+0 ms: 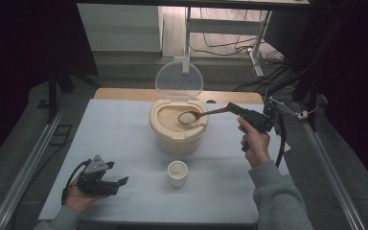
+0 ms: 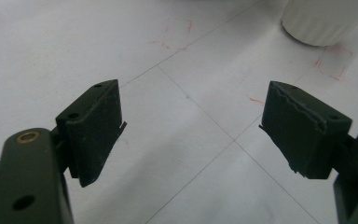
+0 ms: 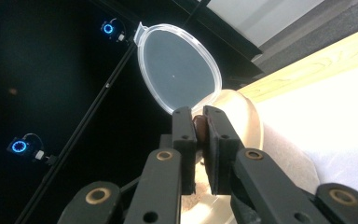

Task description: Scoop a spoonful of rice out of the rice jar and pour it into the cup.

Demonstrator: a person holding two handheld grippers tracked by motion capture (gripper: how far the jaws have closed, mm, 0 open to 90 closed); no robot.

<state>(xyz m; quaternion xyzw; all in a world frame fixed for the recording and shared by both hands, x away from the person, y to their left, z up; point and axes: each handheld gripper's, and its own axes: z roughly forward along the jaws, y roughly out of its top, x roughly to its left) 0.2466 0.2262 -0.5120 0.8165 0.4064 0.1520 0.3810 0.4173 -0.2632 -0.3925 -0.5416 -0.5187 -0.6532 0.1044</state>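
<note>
A cream container (image 1: 177, 136) of rice stands mid-table with its clear lid (image 1: 178, 79) hinged upright. My right gripper (image 1: 233, 109) is shut on the handle of a brown wooden spoon (image 1: 206, 114), whose bowl holds rice just above the container's rice. In the right gripper view the jaws pinch the spoon handle (image 3: 200, 128), with the clear lid (image 3: 179, 67) beyond. A small white cup (image 1: 178, 173) stands in front of the container. My left gripper (image 1: 120, 183) rests open near the table's front left. Its fingers (image 2: 95, 126) are spread wide over bare table, and the white cup (image 2: 324, 18) shows at upper right.
The white table cover (image 1: 120, 143) carries faint grid lines and red pen marks (image 2: 333, 63). A wooden board edge (image 1: 124, 94) runs along the back. Metal rails (image 1: 24, 167) flank both sides, and cables lie on the floor behind.
</note>
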